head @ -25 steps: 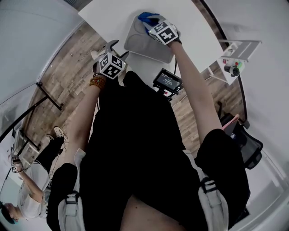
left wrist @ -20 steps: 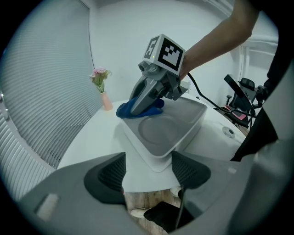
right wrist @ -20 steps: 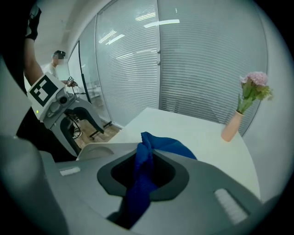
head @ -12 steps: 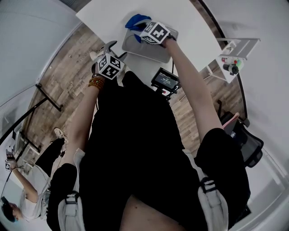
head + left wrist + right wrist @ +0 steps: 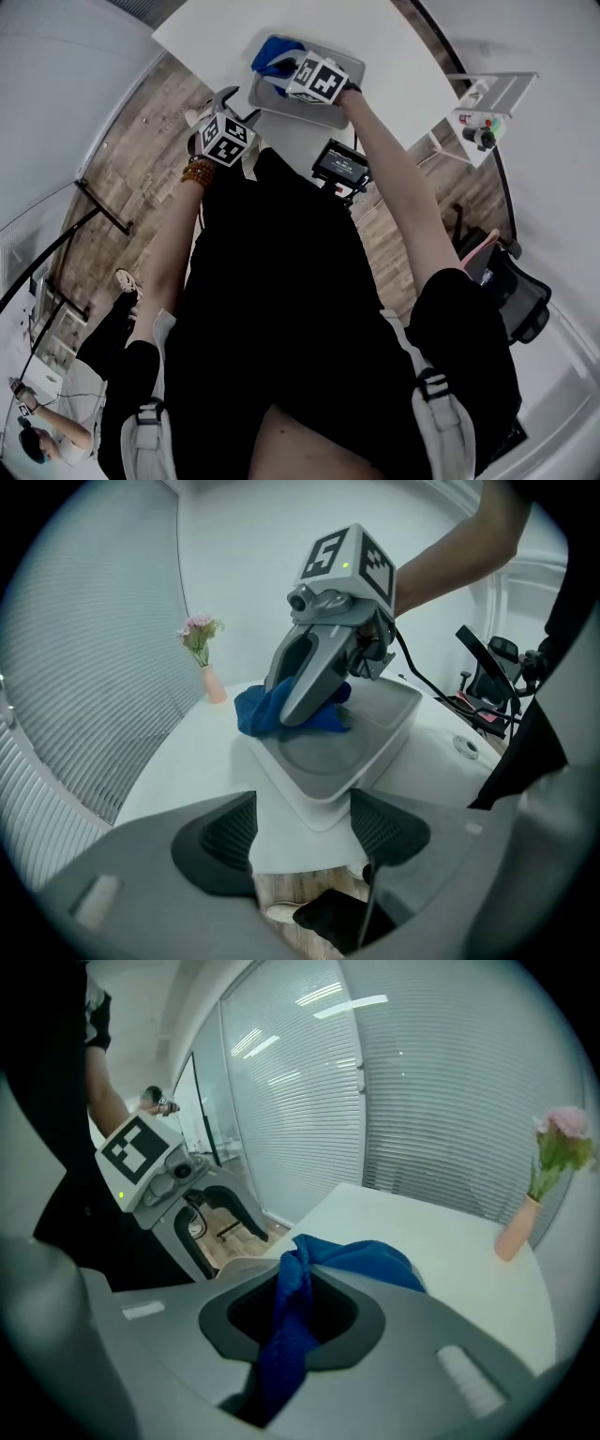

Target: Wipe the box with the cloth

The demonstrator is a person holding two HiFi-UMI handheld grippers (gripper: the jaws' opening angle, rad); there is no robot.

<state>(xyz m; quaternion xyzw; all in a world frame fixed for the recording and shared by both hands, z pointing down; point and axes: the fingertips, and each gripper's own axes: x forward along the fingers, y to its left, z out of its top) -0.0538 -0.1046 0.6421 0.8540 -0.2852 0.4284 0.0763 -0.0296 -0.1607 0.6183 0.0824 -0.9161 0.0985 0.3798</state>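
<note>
Right gripper (image 5: 292,1321), jaws clamped on the blue cloth (image 5: 361,1258), holds it against the rim of the grey box (image 5: 328,761), which sits near the worktop (image 5: 178,771)'s front edge. Left gripper (image 5: 300,829) hovers just off that edge, jaws open with nothing between them.

Office or lab-type room: glass partitions (image 5: 214,1091) with slatted blinds (image 5: 441,1082), white worktop (image 5: 398,52), wood-plank floor (image 5: 141,159), black office chair (image 5: 520,300), small screen on a stand (image 5: 340,165), vase of pink flowers (image 5: 530,1208), second person (image 5: 56,427) further off.
</note>
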